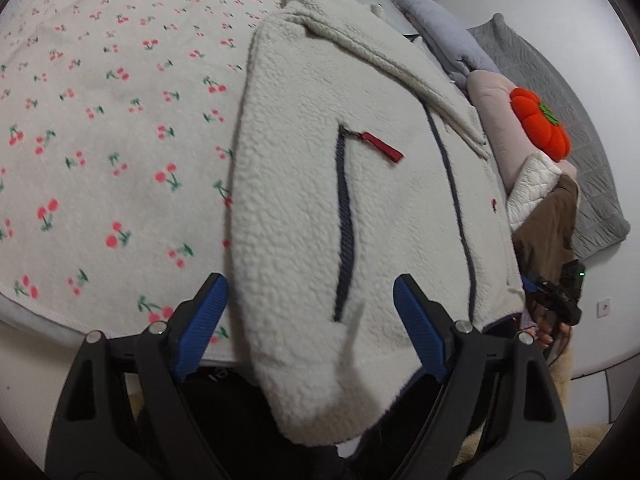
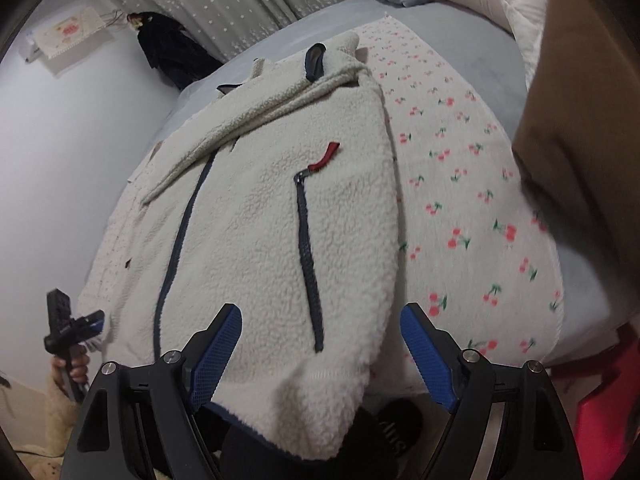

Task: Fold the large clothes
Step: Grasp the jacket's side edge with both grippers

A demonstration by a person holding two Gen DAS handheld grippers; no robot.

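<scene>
In the left wrist view, the left claw [image 1: 308, 320] was held wide, gripping nothing, over the hem of the cream fleece jacket [image 1: 320, 184] spread on the cherry-print blanket [image 1: 100, 140]. In the right wrist view, the right claw [image 2: 320, 348] was likewise spread wide above the hem.

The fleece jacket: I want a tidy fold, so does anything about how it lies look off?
Yes. The fleece jacket hangs its hem over the bed edge, and one sleeve lies diagonally across its chest. Both grippers are open, holding nothing.
</scene>
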